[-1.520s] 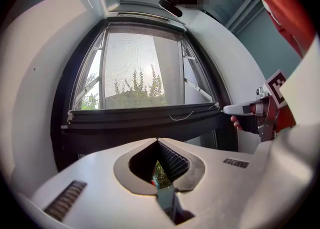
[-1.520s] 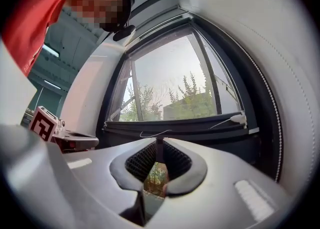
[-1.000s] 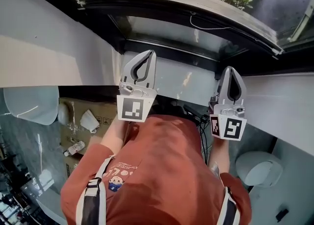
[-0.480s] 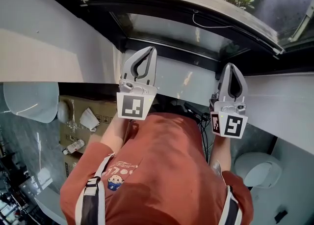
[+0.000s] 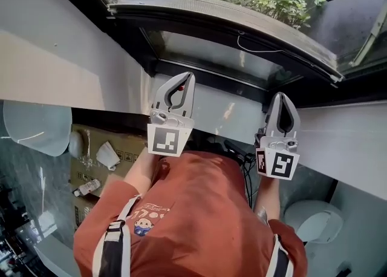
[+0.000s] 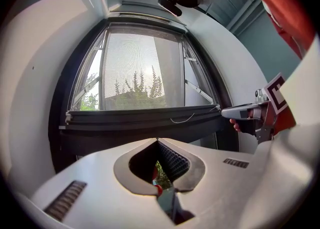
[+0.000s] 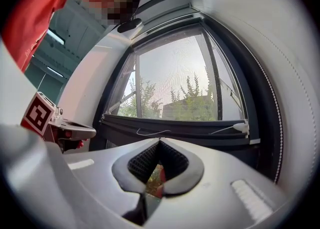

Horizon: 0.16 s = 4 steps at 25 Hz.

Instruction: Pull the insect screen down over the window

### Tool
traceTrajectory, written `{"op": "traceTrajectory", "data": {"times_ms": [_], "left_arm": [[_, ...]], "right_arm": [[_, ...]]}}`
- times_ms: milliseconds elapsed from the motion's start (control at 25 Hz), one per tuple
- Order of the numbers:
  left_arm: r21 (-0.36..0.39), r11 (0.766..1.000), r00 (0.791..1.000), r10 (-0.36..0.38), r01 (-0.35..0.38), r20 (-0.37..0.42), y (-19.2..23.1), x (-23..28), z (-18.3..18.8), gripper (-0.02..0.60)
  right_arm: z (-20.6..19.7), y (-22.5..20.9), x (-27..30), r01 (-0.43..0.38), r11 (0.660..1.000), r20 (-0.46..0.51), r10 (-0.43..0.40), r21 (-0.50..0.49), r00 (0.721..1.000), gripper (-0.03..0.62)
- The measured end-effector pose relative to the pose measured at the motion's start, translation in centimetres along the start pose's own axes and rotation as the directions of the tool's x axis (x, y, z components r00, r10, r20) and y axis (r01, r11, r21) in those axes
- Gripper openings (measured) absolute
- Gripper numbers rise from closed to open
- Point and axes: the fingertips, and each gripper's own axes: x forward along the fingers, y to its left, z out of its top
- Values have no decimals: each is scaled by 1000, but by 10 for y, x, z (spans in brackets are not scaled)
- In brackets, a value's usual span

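Observation:
The window (image 5: 230,34) has a dark frame and green bushes behind it. In the left gripper view fine mesh of the insect screen (image 6: 140,58) covers the pane down to a dark bottom bar (image 6: 135,117), from which a thin pull cord (image 6: 182,120) hangs. The right gripper view shows the same bar (image 7: 185,125) and cord (image 7: 150,133). My left gripper (image 5: 188,76) is shut and empty, level, a short way in front of the sill. The right gripper (image 5: 282,95) is also shut and empty beside it, apart from the bar.
White wall (image 5: 54,58) flanks the window recess on both sides. Below to the left are cardboard boxes (image 5: 91,155) and a white rounded shade (image 5: 30,127). Black cables (image 5: 245,161) hang under the sill. A white rounded fixture (image 5: 314,221) sits at the lower right.
The head view has tipped up a little, showing more foliage, so both grippers sit lower in the picture. Both stay shut and side by side.

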Motion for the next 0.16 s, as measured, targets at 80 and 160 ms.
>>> {"op": "traceTrajectory", "data": {"times_ms": [80,160], "left_arm": [[-1,1000,1000,0,0,1,0,0,1,5],[-1,1000,1000,-1,1,2,-1,0,2,5]], "right_arm": [[0,0,1,1,1000,0,-1,0,1000,11],[0,1,1,1,1000,-1,-1,-2,1000,11]]}}
